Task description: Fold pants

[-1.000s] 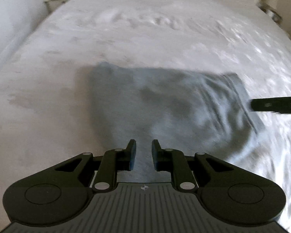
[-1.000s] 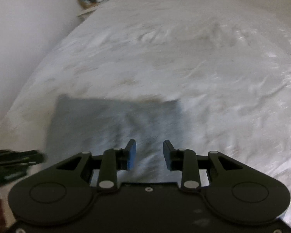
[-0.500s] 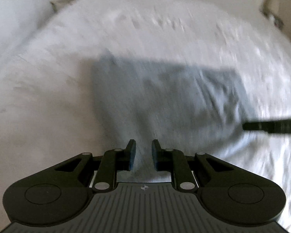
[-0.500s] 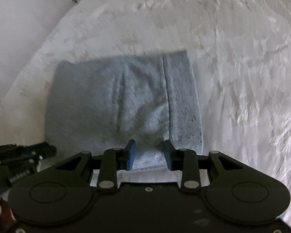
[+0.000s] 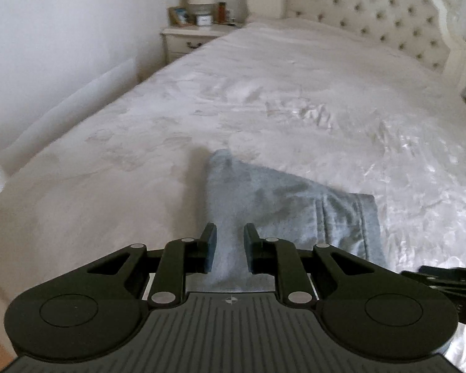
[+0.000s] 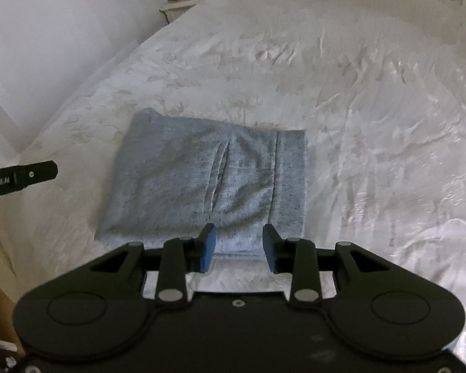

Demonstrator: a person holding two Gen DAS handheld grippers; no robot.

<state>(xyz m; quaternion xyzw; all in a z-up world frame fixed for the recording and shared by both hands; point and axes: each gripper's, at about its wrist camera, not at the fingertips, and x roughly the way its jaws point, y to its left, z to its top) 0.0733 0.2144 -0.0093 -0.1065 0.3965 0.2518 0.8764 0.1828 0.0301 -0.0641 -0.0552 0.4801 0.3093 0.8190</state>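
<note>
1. The pants (image 6: 208,183) are light blue-grey fleece, folded into a compact, flat rectangle.
2. They lie just ahead of the right gripper (image 6: 237,244), with the waistband at their right edge.

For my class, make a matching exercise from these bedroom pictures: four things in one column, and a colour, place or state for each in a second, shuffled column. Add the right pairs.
Things
1. pants
2. bedspread
3. nightstand
4. right tool

Descriptions
A. open, holding nothing
B. grey-blue, folded into a flat rectangle
C. white, shiny and wrinkled
D. beside the bed, near the headboard

Pairs: 1-B, 2-C, 3-D, 4-A
</note>
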